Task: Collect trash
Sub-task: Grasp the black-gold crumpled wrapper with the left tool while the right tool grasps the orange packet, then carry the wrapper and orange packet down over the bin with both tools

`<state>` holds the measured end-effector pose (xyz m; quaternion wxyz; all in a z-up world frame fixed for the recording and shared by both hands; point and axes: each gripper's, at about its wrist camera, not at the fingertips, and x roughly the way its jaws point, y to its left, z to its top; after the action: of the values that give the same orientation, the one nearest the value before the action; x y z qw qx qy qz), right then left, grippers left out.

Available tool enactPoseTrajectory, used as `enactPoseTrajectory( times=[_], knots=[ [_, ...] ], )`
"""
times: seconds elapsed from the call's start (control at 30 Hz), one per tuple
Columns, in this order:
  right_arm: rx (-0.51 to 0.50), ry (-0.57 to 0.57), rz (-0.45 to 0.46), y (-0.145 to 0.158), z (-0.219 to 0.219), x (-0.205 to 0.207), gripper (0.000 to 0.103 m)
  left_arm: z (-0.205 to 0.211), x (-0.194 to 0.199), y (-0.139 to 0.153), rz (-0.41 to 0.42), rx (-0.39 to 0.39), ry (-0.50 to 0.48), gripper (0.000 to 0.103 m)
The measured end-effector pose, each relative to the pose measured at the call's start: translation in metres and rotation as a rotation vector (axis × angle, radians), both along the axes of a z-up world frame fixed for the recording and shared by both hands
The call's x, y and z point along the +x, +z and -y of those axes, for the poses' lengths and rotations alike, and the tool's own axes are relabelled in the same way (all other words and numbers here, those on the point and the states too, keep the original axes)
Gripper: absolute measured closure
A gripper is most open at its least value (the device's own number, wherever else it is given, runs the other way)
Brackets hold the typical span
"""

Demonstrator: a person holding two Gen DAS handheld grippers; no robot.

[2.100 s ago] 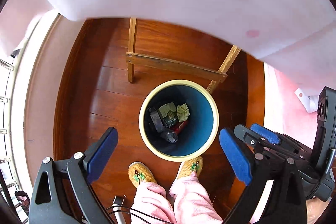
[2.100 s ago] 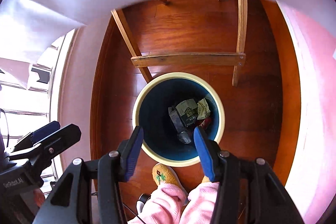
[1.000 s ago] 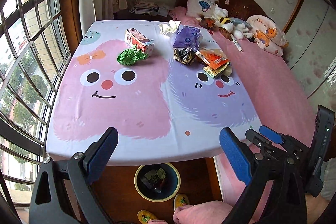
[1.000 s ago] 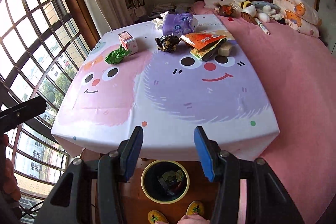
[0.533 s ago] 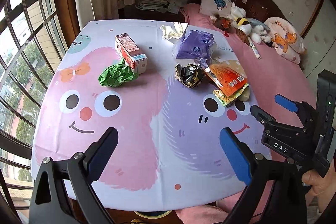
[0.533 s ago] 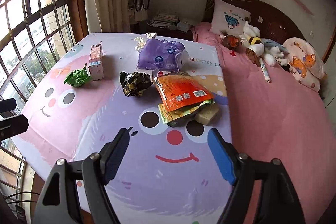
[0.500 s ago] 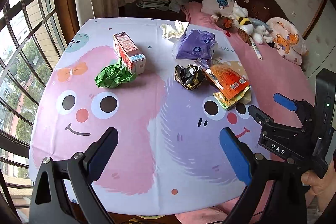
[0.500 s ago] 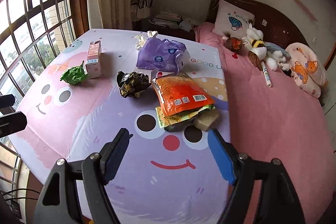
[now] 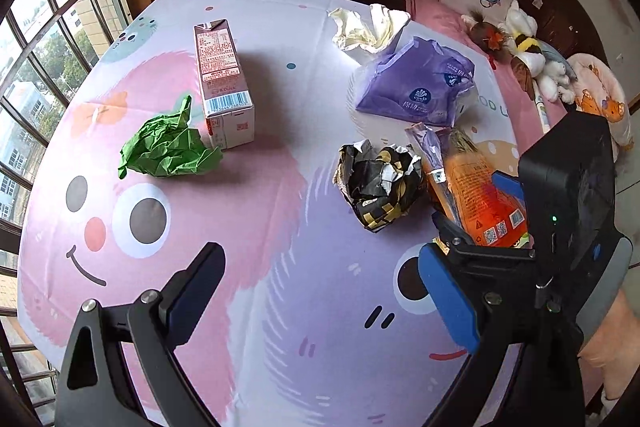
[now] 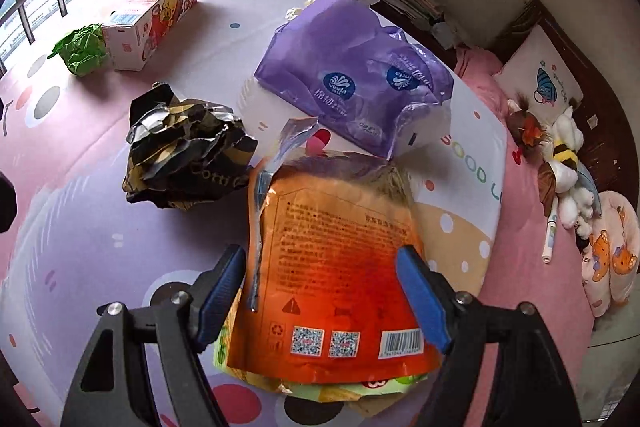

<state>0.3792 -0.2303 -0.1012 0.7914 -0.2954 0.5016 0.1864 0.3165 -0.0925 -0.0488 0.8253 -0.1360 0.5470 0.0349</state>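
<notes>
Trash lies on a cartoon-print tablecloth (image 9: 248,235). My right gripper (image 10: 324,287) is open, its fingers on either side of an orange snack bag (image 10: 332,267) that lies on a green wrapper (image 10: 360,389). A crumpled black-and-gold wrapper (image 10: 184,155) and a purple tissue pack (image 10: 352,83) lie beyond. My left gripper (image 9: 320,291) is open and empty above the cloth, well short of the green crumpled paper (image 9: 168,147) and the pink carton (image 9: 222,83). The orange bag also shows in the left wrist view (image 9: 480,203).
A crumpled white paper (image 9: 368,27) lies at the table's far side. A pink bed (image 10: 532,187) with plush toys (image 10: 560,155) and a pillow (image 10: 540,83) is to the right. Barred windows (image 9: 36,39) are on the left.
Both grippers rose from over the floor bin to the table and moved forward. The right gripper opened wider and came down around the orange bag. The left moved closer over the cloth.
</notes>
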Motion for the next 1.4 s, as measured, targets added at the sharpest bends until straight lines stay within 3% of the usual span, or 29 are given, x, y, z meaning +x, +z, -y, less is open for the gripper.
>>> enactPoseTrajectory(
  times=[0.03,0.1,0.27,0.43,0.57,0.63,0.73,0.83,0.9,1.13,1.4],
  knots=[
    [0.011,-0.007,-0.021,-0.003,0.003,0.004,0.026,0.002,0.005,-0.002,-0.004,0.0,0.001,0.007],
    [0.043,-0.019,-0.039,-0.005,0.009,0.011,0.041,0.008,0.015,-0.006,-0.016,-0.005,-0.003,0.007],
    [0.138,-0.079,-0.093,0.0,0.026,0.025,0.064,0.023,0.036,-0.014,-0.038,-0.024,-0.027,0.007],
    [0.274,-0.141,-0.154,0.01,0.047,0.035,0.078,0.029,0.057,-0.027,-0.085,-0.057,-0.011,0.007],
    [0.386,-0.195,-0.191,0.019,0.064,0.039,0.082,0.029,0.075,-0.045,-0.137,-0.09,0.017,0.007],
    [0.422,-0.212,-0.2,0.022,0.069,0.039,0.082,0.029,0.082,-0.055,-0.163,-0.124,0.033,0.017],
    [0.465,-0.226,-0.21,0.027,0.074,0.036,0.083,0.032,0.09,-0.07,-0.202,-0.186,0.036,0.041],
    [0.492,-0.236,-0.204,0.035,0.08,0.035,0.083,0.036,0.091,-0.07,-0.183,-0.192,0.029,0.048],
    [0.518,-0.246,-0.203,0.04,0.084,0.036,0.084,0.04,0.088,-0.064,-0.156,-0.17,0.009,0.055],
    [0.589,-0.27,-0.154,0.074,0.09,0.026,0.084,0.038,0.059,-0.024,-0.071,-0.105,-0.02,0.056],
    [0.707,-0.297,-0.122,0.12,0.081,-0.018,0.085,-0.002,-0.015,0.039,0.044,-0.09,-0.045,0.056]
  ],
)
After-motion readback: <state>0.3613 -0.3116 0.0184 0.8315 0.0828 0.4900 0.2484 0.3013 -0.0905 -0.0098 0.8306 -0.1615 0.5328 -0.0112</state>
